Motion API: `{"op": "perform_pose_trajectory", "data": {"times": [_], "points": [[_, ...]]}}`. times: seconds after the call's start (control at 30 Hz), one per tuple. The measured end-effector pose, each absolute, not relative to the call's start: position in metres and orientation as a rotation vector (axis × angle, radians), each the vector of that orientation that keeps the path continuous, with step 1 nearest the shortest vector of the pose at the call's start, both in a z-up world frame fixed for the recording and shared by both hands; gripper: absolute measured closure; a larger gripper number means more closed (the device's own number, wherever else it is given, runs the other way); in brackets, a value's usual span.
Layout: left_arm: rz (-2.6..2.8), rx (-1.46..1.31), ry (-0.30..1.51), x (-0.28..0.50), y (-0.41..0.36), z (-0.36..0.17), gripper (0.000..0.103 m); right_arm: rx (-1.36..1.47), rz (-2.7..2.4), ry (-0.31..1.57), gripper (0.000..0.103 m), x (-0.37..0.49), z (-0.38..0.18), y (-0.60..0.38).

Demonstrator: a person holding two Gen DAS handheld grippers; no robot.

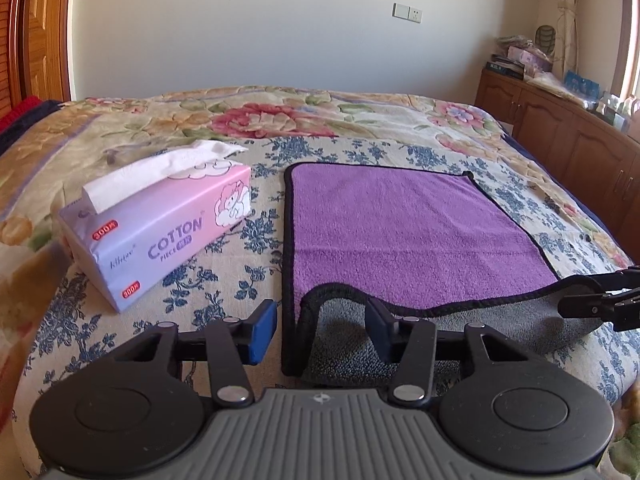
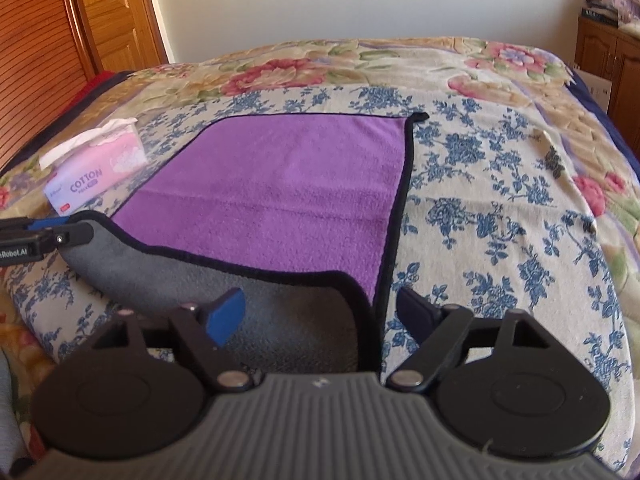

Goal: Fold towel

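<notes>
Lying flat on the bed (image 1: 360, 120), purple face up: one towel (image 1: 400, 232), black-edged, its near hem rolled back to show a grey underside. Its long axis cannot be told; its edges run roughly square to both cameras.

Tissue pack (image 1: 160, 236), pink and lilac, left of the towel and apart from it. Print reads "COTTON PIECE"; two red tags read "300". A white sheet sticks out of the top.

Left claw (image 1: 324, 328): fingers spread, astride the towel's near left corner, the blue pad outside the hem, the other over the grey fold. Not pinching.

Right claw (image 2: 320, 316): fingers spread, astride the near right corner, likewise not gripping.

Left view alone shows a wall switch (image 1: 407, 12) and a wooden cabinet (image 1: 560, 132) piled with clutter. Right view alone shows a wooden door (image 2: 116, 12) and lettering "Robot.AI" on the left claw's body at the frame edge.
</notes>
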State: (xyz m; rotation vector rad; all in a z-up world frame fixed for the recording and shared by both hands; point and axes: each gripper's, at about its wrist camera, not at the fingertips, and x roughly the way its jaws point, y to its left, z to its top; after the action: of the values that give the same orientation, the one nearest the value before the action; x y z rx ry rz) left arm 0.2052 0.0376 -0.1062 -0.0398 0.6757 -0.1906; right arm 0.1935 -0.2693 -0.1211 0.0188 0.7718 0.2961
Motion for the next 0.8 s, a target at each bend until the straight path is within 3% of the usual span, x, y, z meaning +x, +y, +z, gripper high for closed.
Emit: {"op": "perform_pose_trajectory", "data": {"times": [0.17,0.37,0.43,0.53,0.67,0.73,0.8], "points": [[-0.206,-0.041,0.684,0.205,0.037,-0.108,0.067,0.029,0.307,0.795,0.038,0.195,-0.122,-0.270],[-0.194,-0.039,0.676,0.204,0.037,-0.107,0.077,0.034,0.305,0.810,0.057,0.197,-0.122,-0.274],[-0.192,-0.040,0.676,0.204,0.037,-0.108,0.083,0.038,0.303,0.812,0.069,0.198,-0.121,-0.276],[-0.198,-0.045,0.677,0.205,0.037,-0.108,0.092,0.037,0.288,0.803,0.078,0.200,-0.120,-0.279],[-0.205,-0.041,0.671,0.203,0.035,-0.106,0.094,0.053,0.286,0.800,0.082,0.202,-0.120,-0.283],[-0.209,-0.037,0.669,0.203,0.033,-0.106,0.095,0.056,0.295,0.799,0.092,0.203,-0.119,-0.285],[-0.212,-0.038,0.666,0.202,0.033,-0.105,0.096,0.054,0.301,0.798,0.093,0.204,-0.119,-0.285]]}}
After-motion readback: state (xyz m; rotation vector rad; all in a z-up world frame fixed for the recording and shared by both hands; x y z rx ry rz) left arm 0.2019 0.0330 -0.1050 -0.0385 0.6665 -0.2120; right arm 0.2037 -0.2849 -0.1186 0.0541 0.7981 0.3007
